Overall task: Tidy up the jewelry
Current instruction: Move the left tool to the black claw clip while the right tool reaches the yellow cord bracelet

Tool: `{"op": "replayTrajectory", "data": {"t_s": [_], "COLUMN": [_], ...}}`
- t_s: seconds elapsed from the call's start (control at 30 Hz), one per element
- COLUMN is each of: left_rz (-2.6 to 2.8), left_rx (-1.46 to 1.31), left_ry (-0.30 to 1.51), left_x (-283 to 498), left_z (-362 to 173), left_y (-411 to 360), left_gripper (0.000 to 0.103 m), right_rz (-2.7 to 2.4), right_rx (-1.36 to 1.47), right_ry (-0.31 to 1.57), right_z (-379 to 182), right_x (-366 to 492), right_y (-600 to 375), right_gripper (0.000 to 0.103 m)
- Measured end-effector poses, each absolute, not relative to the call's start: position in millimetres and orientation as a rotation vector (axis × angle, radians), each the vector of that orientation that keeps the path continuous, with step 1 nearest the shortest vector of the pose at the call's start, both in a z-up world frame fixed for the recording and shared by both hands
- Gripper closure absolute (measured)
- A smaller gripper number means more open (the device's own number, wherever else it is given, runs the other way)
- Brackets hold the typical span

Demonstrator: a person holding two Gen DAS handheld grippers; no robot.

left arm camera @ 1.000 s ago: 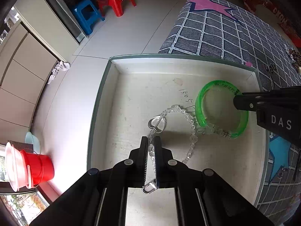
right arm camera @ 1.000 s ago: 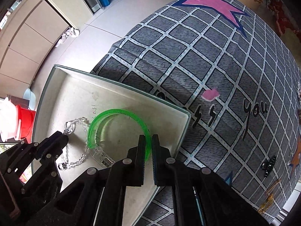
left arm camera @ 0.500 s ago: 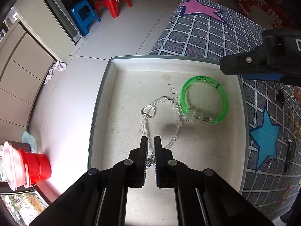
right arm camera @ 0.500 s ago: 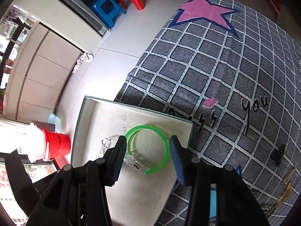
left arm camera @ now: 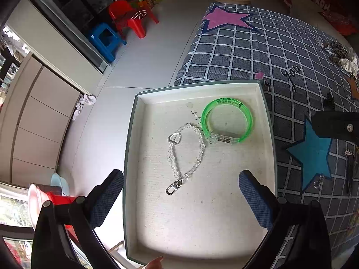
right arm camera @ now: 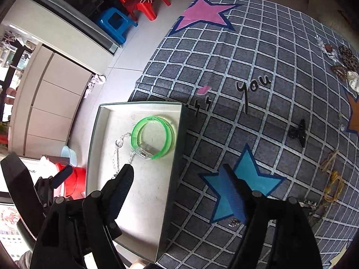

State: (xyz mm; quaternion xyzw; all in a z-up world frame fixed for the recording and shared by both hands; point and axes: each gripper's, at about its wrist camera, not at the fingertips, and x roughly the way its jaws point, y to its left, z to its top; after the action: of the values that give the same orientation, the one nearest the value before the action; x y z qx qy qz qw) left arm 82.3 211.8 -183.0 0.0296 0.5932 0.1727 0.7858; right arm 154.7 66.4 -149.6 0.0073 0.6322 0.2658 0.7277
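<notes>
Green bangle (left arm camera: 227, 121) and clear bead chain (left arm camera: 186, 152) lie in the box (left arm camera: 130, 157), frame centre; my left gripper (left arm camera: 180, 198) and right gripper (right arm camera: 179, 192) hover wide, empty. Remaining trinkets (right arm camera: 334, 179) sit right, nearer my right.

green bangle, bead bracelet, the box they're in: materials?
Green bangle: translucent glossy plastic, probably; light passes through, with a clear section. Bead bracelet: clear faceted beads, glass or acrylic, with a shiny metal clasp. Box: matte white, looks like cardboard, scuffed.

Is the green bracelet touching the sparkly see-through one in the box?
Cannot tell. In the left wrist view the green bracelet sits right against the clear beaded bracelet, with no plain gap or contact visible.
</notes>
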Motion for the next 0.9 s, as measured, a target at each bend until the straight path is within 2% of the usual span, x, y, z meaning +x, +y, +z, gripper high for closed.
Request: {"op": "replayTrajectory", "data": {"t_s": [0.1, 0.17, 0.2, 0.5, 0.9], "left_rz": [0.326, 0.280, 0.262, 0.100, 0.051], "left_rx": [0.053, 0.041, 0.043, 0.082, 0.111], "left_ry": [1.319, 1.334, 1.332, 1.326, 1.373], "left_x": [86.7, 85.2, 85.8, 102.5, 151.6], "left_z": [-179.6, -170.9, -169.0, -151.6, -171.1], "left_y": [197.9, 180.0, 172.4, 101.1, 45.3], "left_gripper": [0.000, 0.000, 0.000, 0.000, 0.000], "right_rz": [0.549, 0.527, 0.515, 0.367, 0.079], "right_rx": [0.046, 0.063, 0.072, 0.195, 0.198], "right_ry": [1.384, 1.379, 1.375, 1.439, 1.463], "right_z": [-143.6, -140.4, -139.3, -148.9, -169.0], "right_x": [147.7, 143.3, 141.1, 122.8, 130.0], "right_y": [41.1, 23.6, 14.2, -82.8, -193.1], "right_gripper": [0.020, 0.010, 0.001, 0.000, 0.000]}}
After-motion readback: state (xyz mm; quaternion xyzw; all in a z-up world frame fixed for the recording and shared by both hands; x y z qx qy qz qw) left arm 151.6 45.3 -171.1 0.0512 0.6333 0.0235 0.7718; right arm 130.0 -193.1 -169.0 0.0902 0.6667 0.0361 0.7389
